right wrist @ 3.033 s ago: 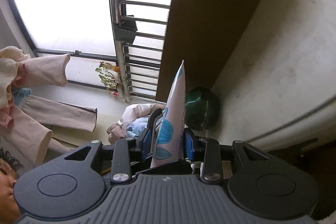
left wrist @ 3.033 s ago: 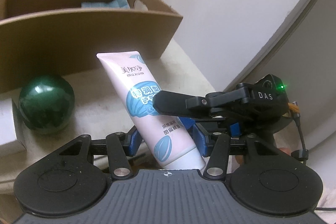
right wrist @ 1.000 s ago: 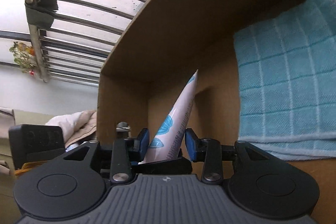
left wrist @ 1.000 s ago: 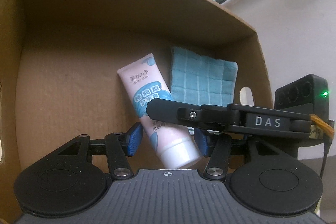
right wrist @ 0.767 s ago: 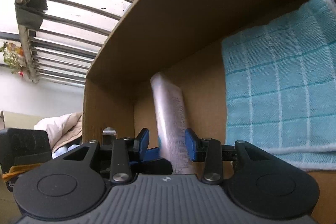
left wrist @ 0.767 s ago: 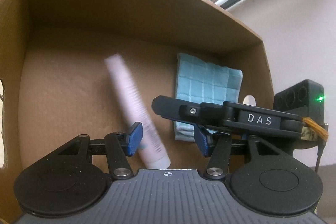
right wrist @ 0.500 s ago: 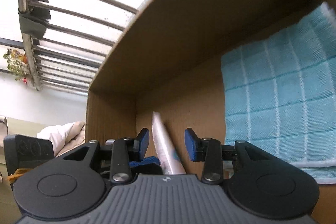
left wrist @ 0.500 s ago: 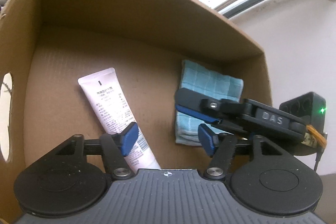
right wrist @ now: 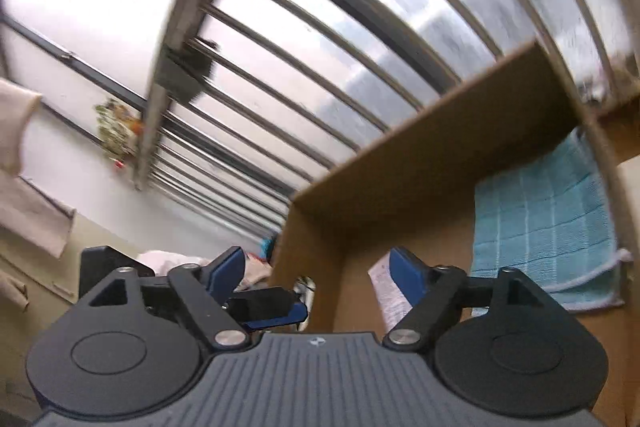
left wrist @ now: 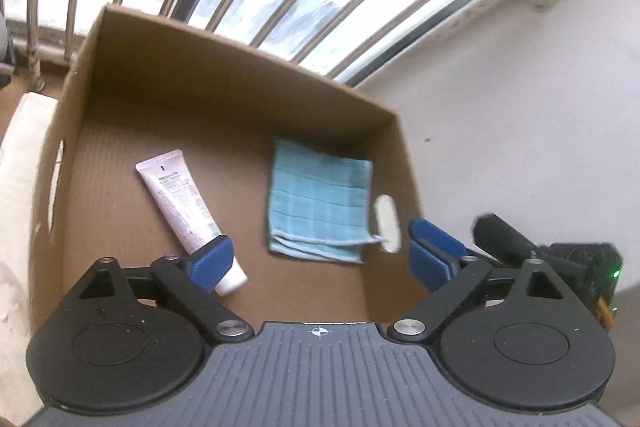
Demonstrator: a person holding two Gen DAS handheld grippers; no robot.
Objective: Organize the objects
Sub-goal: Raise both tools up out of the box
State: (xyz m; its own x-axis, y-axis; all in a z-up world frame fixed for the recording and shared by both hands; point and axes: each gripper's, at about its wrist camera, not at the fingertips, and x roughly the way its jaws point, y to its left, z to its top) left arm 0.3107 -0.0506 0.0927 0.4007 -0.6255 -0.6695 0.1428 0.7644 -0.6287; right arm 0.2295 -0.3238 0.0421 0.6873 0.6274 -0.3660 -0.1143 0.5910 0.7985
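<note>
both the left gripper (left wrist: 320, 263) and right gripper (right wrist: 316, 269) hung with jaws apart and empty above the cardboard box (left wrist: 240, 83), the tube (left wrist: 188, 215) lying flat below, beside the blue cloth (left wrist: 320, 211), apparently released for storage.

One box (left wrist: 236, 75) is in view. It holds two things: one tube (left wrist: 180, 203) at 9 o'clock and one cloth (left wrist: 320, 203) at 3 o'clock. Two tongs show, the left (left wrist: 322, 259) and the right (right wrist: 316, 273).
</note>
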